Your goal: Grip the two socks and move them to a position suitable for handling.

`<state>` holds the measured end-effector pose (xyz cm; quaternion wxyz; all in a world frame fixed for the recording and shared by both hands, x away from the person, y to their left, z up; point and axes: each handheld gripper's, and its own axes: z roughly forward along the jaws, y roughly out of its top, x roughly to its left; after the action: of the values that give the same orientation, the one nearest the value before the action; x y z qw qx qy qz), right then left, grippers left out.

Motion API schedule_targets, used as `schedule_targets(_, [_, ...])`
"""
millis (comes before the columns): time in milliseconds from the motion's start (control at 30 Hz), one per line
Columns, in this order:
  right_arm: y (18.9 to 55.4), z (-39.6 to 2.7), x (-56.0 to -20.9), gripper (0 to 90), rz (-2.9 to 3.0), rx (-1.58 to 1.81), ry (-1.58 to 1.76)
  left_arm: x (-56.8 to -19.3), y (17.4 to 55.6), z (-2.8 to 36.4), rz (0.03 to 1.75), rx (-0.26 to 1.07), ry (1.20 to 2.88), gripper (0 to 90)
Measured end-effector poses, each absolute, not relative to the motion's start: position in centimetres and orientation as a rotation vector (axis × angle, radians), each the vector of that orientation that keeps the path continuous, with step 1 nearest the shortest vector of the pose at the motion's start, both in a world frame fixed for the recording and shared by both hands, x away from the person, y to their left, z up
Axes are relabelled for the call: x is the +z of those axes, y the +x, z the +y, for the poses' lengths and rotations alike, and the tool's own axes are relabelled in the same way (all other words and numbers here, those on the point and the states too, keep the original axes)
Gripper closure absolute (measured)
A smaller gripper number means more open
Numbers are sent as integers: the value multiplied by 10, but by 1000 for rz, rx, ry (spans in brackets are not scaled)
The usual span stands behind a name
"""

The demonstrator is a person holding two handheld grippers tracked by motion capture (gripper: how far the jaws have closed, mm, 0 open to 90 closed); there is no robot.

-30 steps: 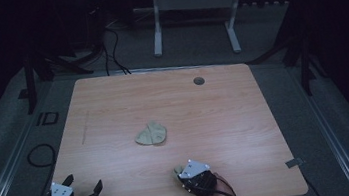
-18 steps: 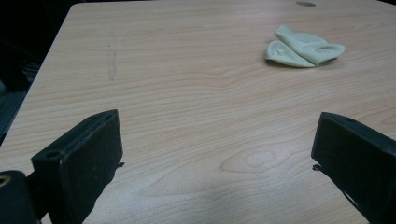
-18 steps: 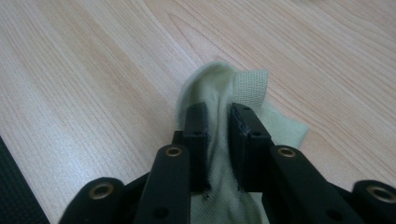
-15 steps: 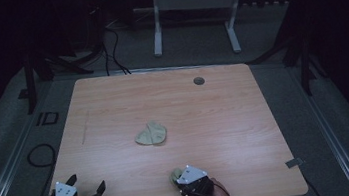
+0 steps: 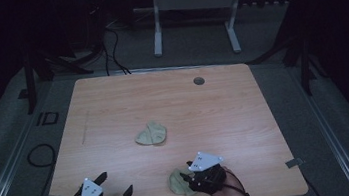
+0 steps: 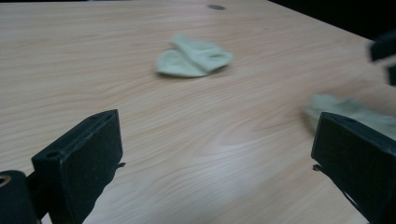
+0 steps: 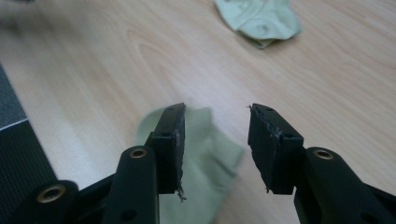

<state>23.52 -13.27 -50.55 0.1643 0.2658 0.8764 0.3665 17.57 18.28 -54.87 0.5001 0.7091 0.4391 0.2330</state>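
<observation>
Fingers of right gripper [image 7: 215, 144] had just been opening, spread above near sock [image 7: 205, 163], not pinching; left gripper [image 6: 215, 158] spread wide; second sock [image 5: 151, 133] at 11 o'clock.

Left gripper [image 5: 114, 185]: black body, grey three-cornered plate on top, black cable trailing from the rear. Right gripper [image 7: 215, 140]: the same black build and grey plate. Its jaws are flat black rectangular blocks on black arms with brass-coloured ringed holes at the joints; the pad edges are frayed, with loose fibres hanging.
</observation>
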Motion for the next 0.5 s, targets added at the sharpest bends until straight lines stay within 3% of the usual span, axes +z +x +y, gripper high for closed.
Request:
schedule_targets(133, [240, -136, -504, 594, 2507, 1048, 741, -541, 180, 159, 1018, 481, 1764, 61])
schedule_targets(233, [245, -137, -510, 621, 2532, 1054, 742, -539, 184, 143, 991, 403, 1786, 147])
schedule_targets(500, [252, -134, -528, 630, 2601, 1025, 727, -548, 203, 104, 939, 290, 1917, 231])
